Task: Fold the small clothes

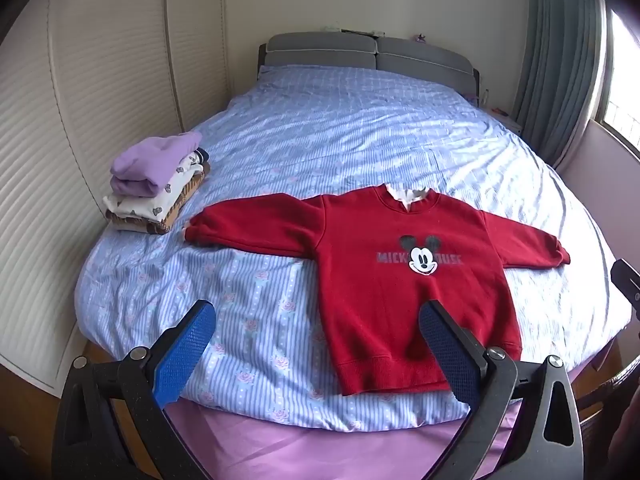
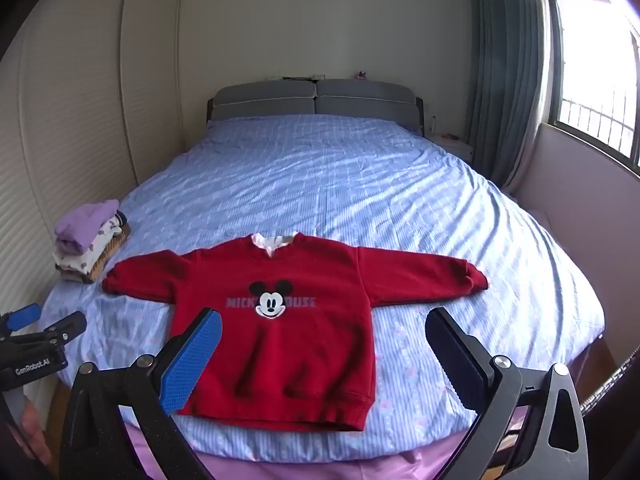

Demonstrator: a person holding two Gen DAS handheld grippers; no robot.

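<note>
A red Mickey Mouse sweatshirt (image 1: 384, 276) lies flat and face up on the blue striped bed cover, sleeves spread out to both sides, hem toward me. It also shows in the right wrist view (image 2: 280, 320). My left gripper (image 1: 318, 316) is open and empty, held above the bed's near edge by the shirt's lower left side. My right gripper (image 2: 324, 320) is open and empty, above the hem on the shirt's right half. The left gripper also shows at the left edge of the right wrist view (image 2: 48, 322).
A stack of folded clothes (image 1: 156, 184) with a purple garment on top sits at the bed's left side, near the left sleeve cuff; it also shows in the right wrist view (image 2: 88, 240). A louvred wardrobe (image 1: 80, 100) lines the left. The bed cover (image 1: 340, 128) stretches back to a grey headboard.
</note>
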